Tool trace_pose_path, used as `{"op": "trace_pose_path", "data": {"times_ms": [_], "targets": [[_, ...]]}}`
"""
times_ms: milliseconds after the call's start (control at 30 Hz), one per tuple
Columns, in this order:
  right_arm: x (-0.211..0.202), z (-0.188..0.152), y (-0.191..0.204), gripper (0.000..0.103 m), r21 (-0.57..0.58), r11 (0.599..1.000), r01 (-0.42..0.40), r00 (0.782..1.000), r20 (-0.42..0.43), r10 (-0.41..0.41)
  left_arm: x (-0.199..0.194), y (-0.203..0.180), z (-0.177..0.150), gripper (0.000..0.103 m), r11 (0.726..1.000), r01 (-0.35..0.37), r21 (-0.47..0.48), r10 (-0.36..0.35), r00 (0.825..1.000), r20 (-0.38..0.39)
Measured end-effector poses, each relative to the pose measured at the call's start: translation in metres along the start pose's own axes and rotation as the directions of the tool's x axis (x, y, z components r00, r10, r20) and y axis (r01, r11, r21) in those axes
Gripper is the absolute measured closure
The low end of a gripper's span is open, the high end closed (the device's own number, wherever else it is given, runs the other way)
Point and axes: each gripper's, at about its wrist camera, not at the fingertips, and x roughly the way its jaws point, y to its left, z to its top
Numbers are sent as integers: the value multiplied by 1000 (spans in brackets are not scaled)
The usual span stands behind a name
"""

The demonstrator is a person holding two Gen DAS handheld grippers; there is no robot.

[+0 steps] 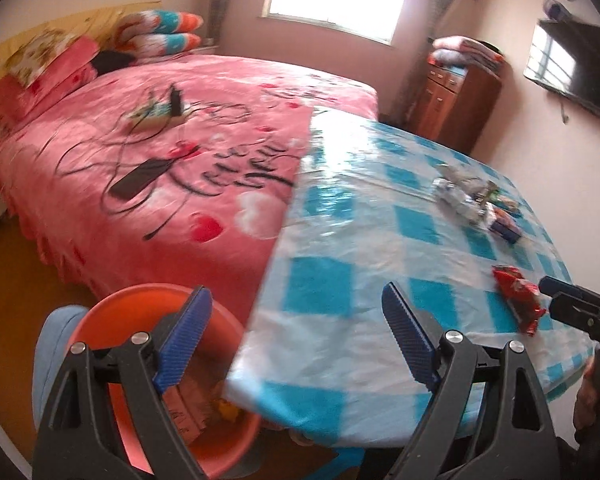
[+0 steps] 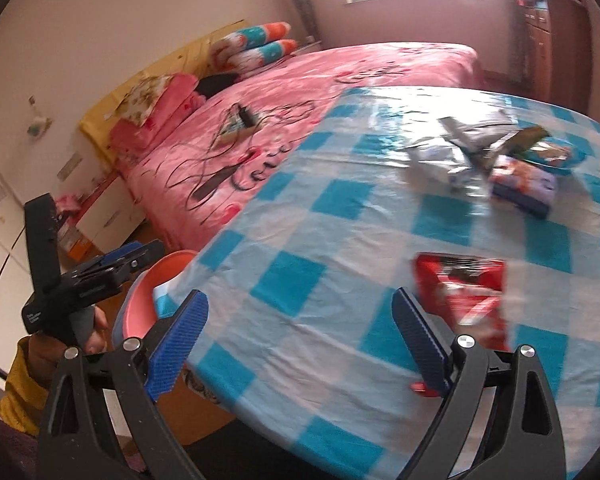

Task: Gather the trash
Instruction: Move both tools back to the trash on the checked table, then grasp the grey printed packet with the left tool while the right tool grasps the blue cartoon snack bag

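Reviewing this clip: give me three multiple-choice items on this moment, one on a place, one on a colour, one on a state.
1. Where does the red wrapper lie?
A. on the checked tablecloth
B. on the bed
C. in the basin

2. What colour is the basin beside the table?
A. green
B. orange
C. white

3. How do the left gripper fingers stand?
A. shut on a wrapper
B. shut, empty
C. open, empty

Answers: 1 A, the wrapper rests on the blue-and-white cloth near the right gripper. 2 B, its rim and wall show orange. 3 C, both blue pads stand wide apart with nothing between them.
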Motion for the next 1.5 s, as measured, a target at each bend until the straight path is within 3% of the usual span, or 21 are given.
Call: {"op": "trace_pose_path", "data": {"times_ms": [400,700,1033,1300,1400,1500], "targets": [[-38,-8,-69,11,138,990,40,996,71,-51,17,-83,13,15,986,103,134,-97,994,-55],[-55,-11,-124,11,254,965,69,989,107,-99,40,-147,40,14,949,181,258,-169,983,-68],[-62,-3,-186,11,368,921,128,974,127,-186,101,-221,76,13,890,240,389,-209,970,-123],[-56,27,-226,11,428,897,111,966,164,-198,156,-262,116,13,868,241,434,-212,970,-116],[-51,42,-240,11,446,890,98,965,177,-195,184,-276,129,13,858,239,454,-198,971,-138],[-43,55,-259,11,489,870,66,963,196,-183,215,-288,141,13,839,274,470,-202,959,-198]]}}
